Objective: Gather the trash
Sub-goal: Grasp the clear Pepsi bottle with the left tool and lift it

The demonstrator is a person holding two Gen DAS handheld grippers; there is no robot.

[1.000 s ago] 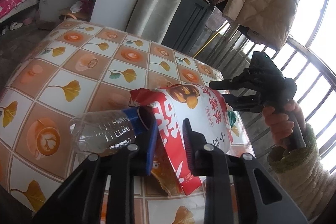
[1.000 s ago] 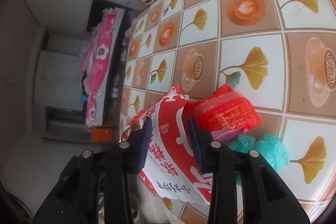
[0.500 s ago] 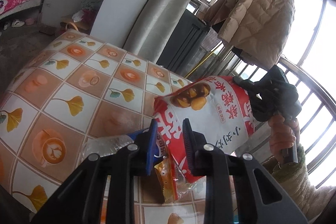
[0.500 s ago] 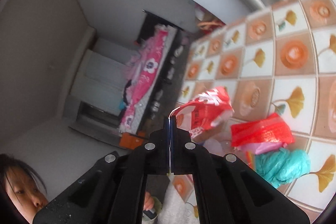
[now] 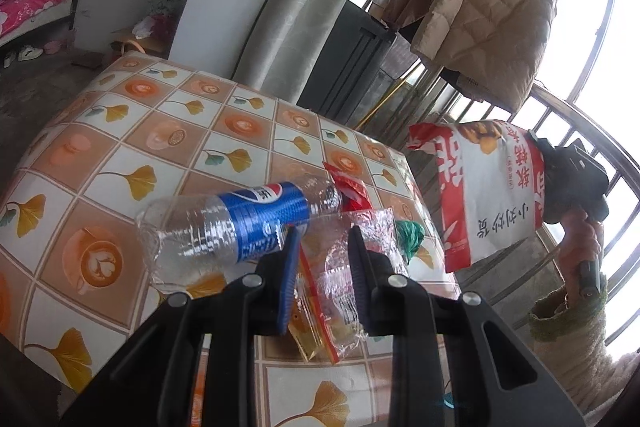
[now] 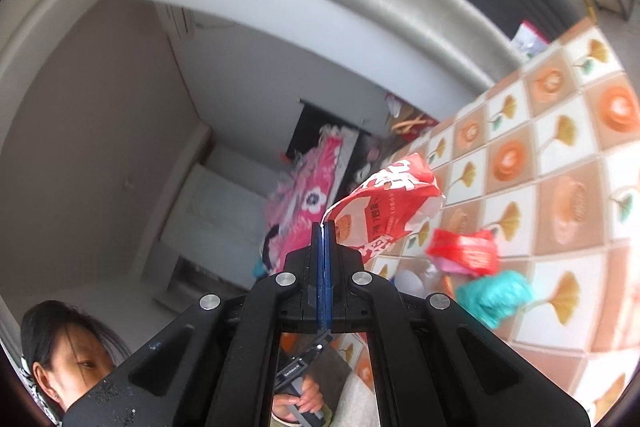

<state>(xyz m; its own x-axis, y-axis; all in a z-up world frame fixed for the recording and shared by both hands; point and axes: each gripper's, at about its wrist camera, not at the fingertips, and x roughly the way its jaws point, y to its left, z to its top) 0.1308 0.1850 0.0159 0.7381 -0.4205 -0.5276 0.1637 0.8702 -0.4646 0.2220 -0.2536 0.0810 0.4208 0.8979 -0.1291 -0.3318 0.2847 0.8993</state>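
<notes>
My right gripper (image 6: 324,227) is shut on the top edge of a red and white snack bag (image 6: 384,211), which hangs in the air. In the left wrist view the same bag (image 5: 488,195) hangs beyond the right edge of the table (image 5: 120,147), with the right gripper (image 5: 540,151) behind it. My left gripper (image 5: 324,259) hovers low over the table, jaws a little apart and pressing on nothing. A clear wrapper (image 5: 340,291) lies below its gap. An empty Pepsi bottle (image 5: 240,223) lies on its side just left of the fingers.
A red wrapper (image 5: 352,191) and a crumpled green bag (image 5: 408,233) lie near the table's right edge. A beige coat (image 5: 480,7) hangs by the barred window. A person stands behind the right gripper, with a pink bed (image 6: 304,203) farther back.
The right gripper shut on the snack bag and lifted it up and to the right, out from between the left fingers. The bottle and clear wrapper now show.
</notes>
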